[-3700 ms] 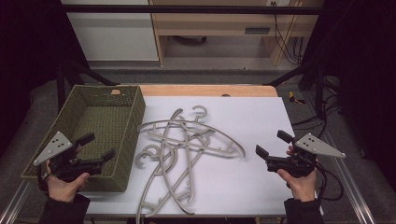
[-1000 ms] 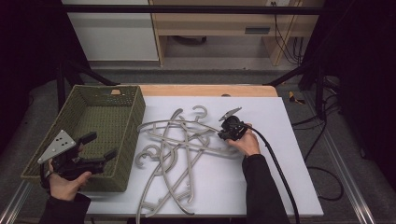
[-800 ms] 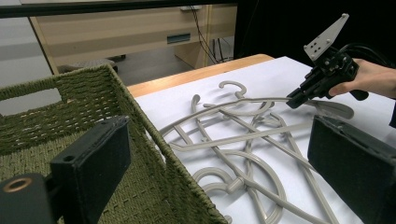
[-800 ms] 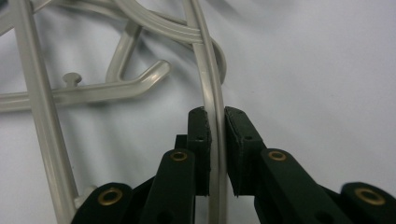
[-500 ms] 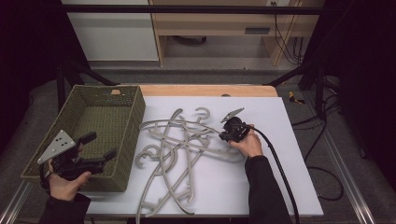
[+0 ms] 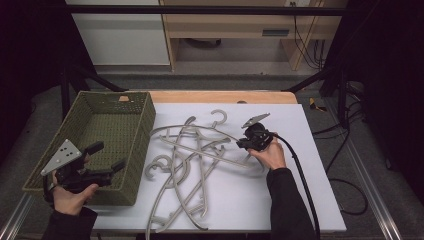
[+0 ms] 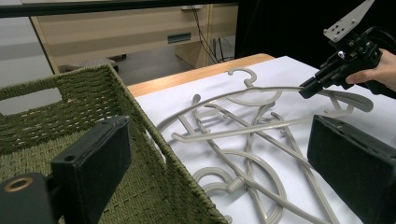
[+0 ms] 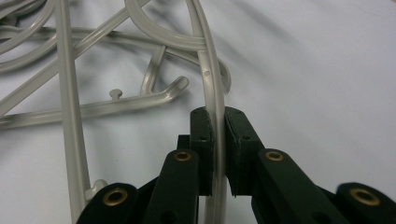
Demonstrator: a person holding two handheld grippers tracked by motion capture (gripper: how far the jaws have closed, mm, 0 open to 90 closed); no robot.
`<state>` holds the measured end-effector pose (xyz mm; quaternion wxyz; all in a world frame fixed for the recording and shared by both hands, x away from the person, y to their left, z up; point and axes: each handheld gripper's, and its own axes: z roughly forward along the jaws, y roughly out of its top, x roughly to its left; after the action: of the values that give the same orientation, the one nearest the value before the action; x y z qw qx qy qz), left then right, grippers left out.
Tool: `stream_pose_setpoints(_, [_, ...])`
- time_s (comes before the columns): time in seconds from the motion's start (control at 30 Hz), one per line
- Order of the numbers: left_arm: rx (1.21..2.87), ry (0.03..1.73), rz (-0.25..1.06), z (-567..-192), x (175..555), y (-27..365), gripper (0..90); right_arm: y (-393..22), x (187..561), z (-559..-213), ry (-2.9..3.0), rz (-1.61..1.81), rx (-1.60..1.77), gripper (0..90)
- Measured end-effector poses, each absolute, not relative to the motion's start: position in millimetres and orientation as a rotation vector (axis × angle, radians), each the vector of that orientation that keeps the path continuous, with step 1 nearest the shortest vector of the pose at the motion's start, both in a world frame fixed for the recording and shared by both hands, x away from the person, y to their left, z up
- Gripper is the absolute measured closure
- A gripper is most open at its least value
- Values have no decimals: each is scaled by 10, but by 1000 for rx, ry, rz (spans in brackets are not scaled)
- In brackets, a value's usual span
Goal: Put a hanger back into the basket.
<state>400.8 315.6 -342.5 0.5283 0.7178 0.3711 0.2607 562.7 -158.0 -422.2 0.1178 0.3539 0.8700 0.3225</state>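
Note:
Several grey plastic hangers (image 6: 200, 165) lie tangled on the white table top, right of a green woven basket (image 6: 145, 130). My right gripper (image 6: 241, 144) is at the pile's right side, shut on the curved arm of one hanger (image 8: 210, 70). In the right gripper view the pads (image 8: 201, 135) press on that arm from both sides. The left gripper view shows this hanger (image 7: 261, 91) with the right gripper (image 7: 308, 88) at its end. My left gripper (image 6: 107, 156) hovers open over the basket's near right corner with nothing between its pads (image 7: 93, 163).
The basket (image 7: 70, 93) looks empty inside. Bare white table (image 6: 300, 190) lies right of and in front of the hangers. A wooden strip (image 6: 220, 96) runs along the table's far edge. The right gripper's cable (image 6: 305, 185) trails toward the front edge.
The right gripper came from the table's right front to the hangers and shut on one arm. Over the last second it rose slightly with that arm. The left gripper stayed put.

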Motion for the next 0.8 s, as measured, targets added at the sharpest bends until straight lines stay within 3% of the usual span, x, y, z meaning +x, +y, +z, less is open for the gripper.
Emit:
stream_pose_setpoints(0.17, [1711, 885, 624, -3418, 4002, 3160, 60, -1599, 5599, -4220, 2549, 976, 1029, 829])
stream_pose_setpoints(0.8, [1753, 821, 556, -3266, 3940, 3010, 60, -1995, 4981, -3513, 2492, 1095, 768, 829])
